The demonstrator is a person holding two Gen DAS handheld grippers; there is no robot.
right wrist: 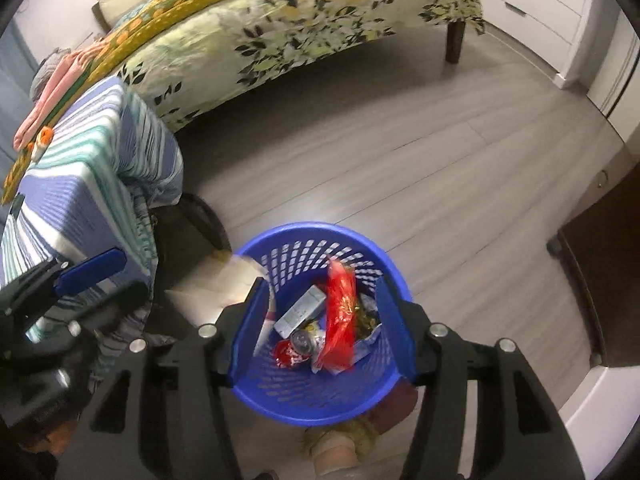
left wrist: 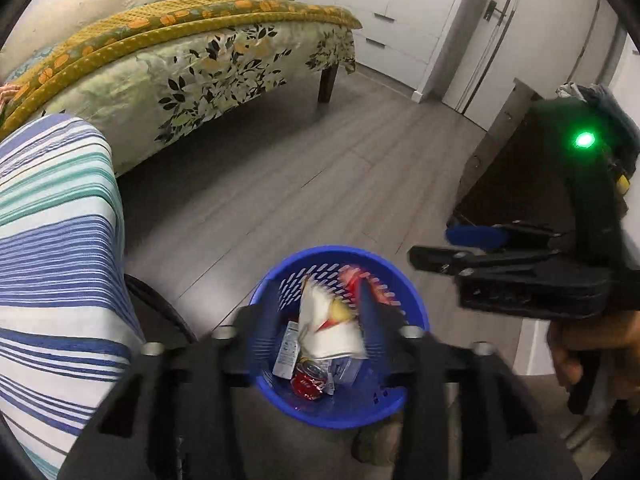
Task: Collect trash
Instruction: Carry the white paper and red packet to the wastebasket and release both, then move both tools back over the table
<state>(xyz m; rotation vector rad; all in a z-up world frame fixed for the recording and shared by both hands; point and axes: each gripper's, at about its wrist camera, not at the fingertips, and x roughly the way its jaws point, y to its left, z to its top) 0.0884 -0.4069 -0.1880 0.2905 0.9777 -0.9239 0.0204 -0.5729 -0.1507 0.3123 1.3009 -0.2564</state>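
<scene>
Below, both jaws gape empty over the blue basket (right wrist: 316, 396) rim, bare floor (right wrist: 400, 160) beyond.

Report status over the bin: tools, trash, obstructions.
Both tools open: left tool, right tool. Red wrapper and white paper dropping into blue basket. Nothing blocking.

Even, soft indoor light, with a pale glare patch on the floor (right wrist: 320, 208). Strong fisheye bending and black corners. Motion blur smears the paper (left wrist: 328, 320) and left view's fingers (left wrist: 370, 312).
</scene>
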